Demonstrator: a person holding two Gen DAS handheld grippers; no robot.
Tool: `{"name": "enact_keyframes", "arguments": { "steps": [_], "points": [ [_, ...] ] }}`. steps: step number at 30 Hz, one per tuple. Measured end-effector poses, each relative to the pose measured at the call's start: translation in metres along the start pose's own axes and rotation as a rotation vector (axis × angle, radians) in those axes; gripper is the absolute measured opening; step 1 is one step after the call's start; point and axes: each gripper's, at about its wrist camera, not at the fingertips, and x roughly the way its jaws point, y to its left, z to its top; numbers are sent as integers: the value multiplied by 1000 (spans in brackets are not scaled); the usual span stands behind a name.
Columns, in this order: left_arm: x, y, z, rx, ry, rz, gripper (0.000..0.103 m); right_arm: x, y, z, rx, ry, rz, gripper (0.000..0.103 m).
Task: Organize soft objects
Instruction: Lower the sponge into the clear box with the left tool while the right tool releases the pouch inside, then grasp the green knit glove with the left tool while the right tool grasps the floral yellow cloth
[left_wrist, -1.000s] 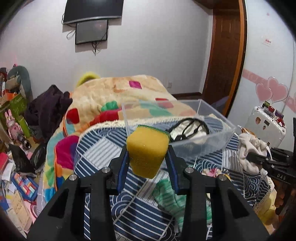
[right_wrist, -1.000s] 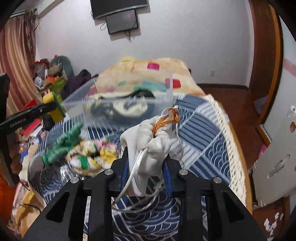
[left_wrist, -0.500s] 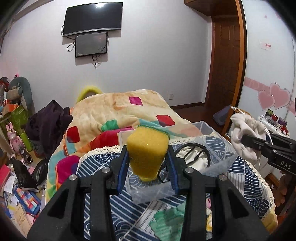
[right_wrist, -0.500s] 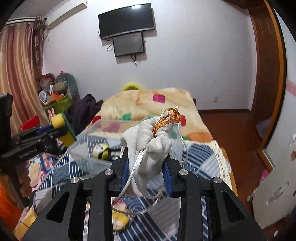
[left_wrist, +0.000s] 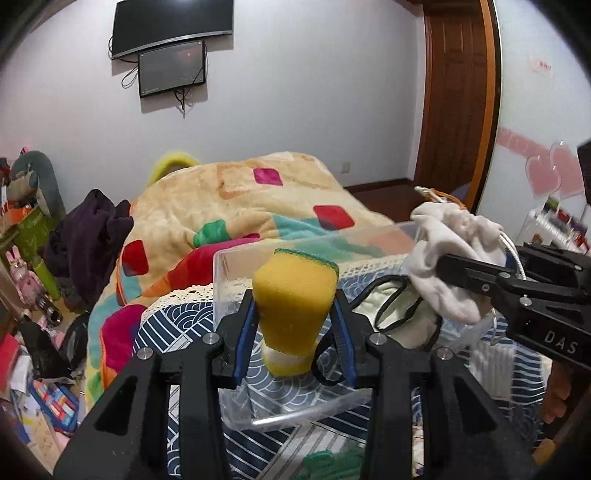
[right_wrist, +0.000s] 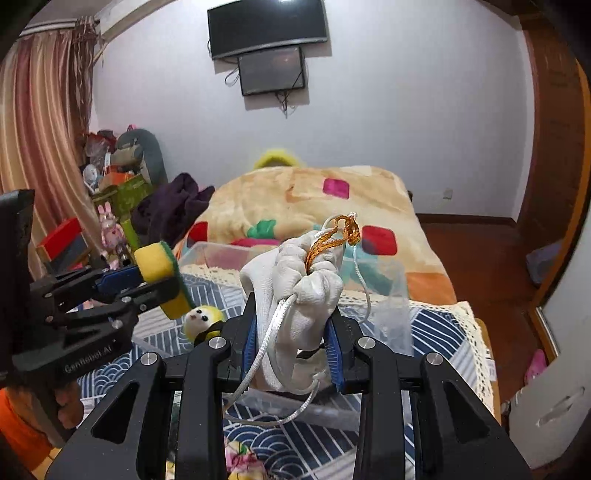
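My left gripper (left_wrist: 295, 332) is shut on a yellow sponge (left_wrist: 293, 295) with a green scouring top and holds it over the clear plastic bin (left_wrist: 295, 413). My right gripper (right_wrist: 293, 347) is shut on a white drawstring pouch (right_wrist: 295, 291) with an orange and silver cord, also above the bin (right_wrist: 395, 306). The pouch (left_wrist: 450, 254) and right gripper show at the right of the left wrist view; the sponge (right_wrist: 162, 277) shows at the left of the right wrist view. A small yellow plush toy (right_wrist: 203, 321) lies inside the bin.
The bin stands on a blue patterned cloth (left_wrist: 177, 332) at the foot of a bed with a colourful blanket (left_wrist: 258, 206). A green soft item (left_wrist: 332, 461) and a floral soft item (right_wrist: 240, 458) lie in front of the bin. Clutter fills the floor at left (left_wrist: 33, 295).
Both grippers have come closer over the bin with their loads. The sponge and the pouch are now lower and nearer the bin's opening.
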Motion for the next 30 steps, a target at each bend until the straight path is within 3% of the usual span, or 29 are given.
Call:
{"name": "enact_keyframes", "arguments": {
  "steps": [5, 13, 17, 19, 24, 30],
  "points": [
    [16, -5, -4, 13, 40, -13, 39, 21, -2, -4, 30, 73, 57, 29],
    [26, -11, -8, 36, 71, -12, 41, 38, 3, -15, -10, 146, 36, 29],
    [28, -6, -9, 4, 88, -28, 59, 39, -1, -17, -17, 163, 21, 29],
    [27, -4, -9, -10, 87, -35, 62, 39, -1, -17, -28, 167, 5, 32],
    [19, 0, -11, -22, 80, -47, 66, 29, -5, -16, -34, 144, -37, 58],
    [-2, 5, -11, -44, 49, -75, 73, 9, -7, -12, -56, 87, -75, 76]
  ]
}}
